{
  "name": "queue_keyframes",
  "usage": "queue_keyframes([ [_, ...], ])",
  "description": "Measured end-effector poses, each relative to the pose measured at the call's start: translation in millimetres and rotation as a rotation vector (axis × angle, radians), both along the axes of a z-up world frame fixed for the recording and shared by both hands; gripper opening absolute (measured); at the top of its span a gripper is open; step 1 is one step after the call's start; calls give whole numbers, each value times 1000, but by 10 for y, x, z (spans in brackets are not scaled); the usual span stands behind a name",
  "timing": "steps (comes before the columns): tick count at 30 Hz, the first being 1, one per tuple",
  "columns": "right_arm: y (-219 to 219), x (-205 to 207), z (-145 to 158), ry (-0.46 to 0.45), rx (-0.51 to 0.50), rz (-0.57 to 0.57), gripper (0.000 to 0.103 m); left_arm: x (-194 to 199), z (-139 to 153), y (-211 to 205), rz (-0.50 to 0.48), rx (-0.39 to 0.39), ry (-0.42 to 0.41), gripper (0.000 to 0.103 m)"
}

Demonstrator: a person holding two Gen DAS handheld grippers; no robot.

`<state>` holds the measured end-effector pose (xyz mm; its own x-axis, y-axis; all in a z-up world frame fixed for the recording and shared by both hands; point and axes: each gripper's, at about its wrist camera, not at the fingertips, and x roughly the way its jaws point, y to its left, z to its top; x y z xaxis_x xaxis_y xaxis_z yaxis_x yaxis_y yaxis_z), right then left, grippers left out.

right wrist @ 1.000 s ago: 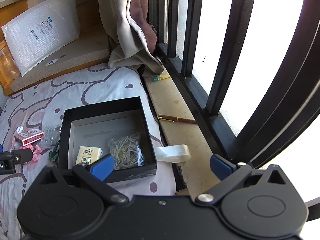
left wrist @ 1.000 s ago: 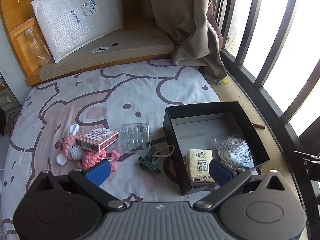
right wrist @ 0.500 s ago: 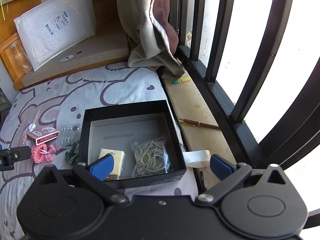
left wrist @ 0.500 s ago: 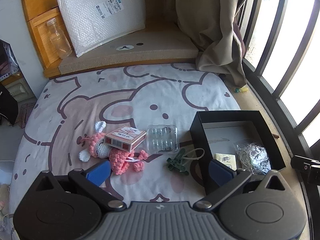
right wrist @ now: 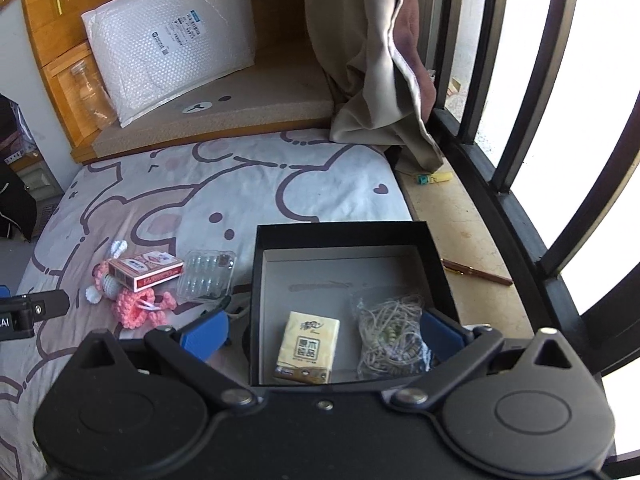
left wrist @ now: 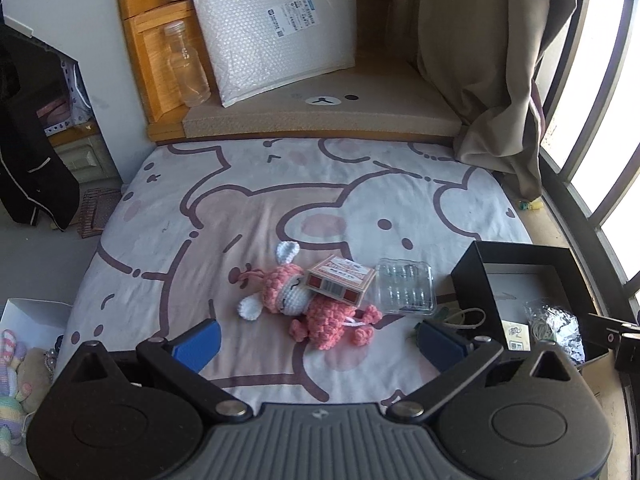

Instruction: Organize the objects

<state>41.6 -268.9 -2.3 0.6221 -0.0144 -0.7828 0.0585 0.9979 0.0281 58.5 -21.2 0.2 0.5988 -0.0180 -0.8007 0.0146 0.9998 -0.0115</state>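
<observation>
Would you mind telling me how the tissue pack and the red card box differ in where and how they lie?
The tissue pack lies inside the black box, flat on its floor; the red card box is outside it, on the bedsheet side. The tissue pack is pale yellow, the card box red and white. The card box rests tilted on the pink crochet toy. Both are small rectangular packs, untouched by either gripper.

Card box atop crochet doll

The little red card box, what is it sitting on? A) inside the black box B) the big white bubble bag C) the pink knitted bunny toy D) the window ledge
C: the red card box lies tilted across the pink knitted bunny on the bedsheet, left of the black box, which holds only a tissue pack and a bag of cord.
</observation>
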Motion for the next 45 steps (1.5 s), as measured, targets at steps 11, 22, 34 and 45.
queue_keyframes([
  [11, 394, 57, 56, -18, 15, 57, 103, -99, 99, 365, 54, 18, -28, 103],
  [22, 550, 48, 117, -40, 9, 75, 103, -162, 140, 504, 82, 27, -60, 103],
  [34, 452, 74, 148, -91, 22, 68, 103, 17, -41, 372, 47, -12, -48, 103],
  [45, 399, 224, 93, -118, 53, 77, 103, 237, -181, 334, 50, -77, -3, 101],
])
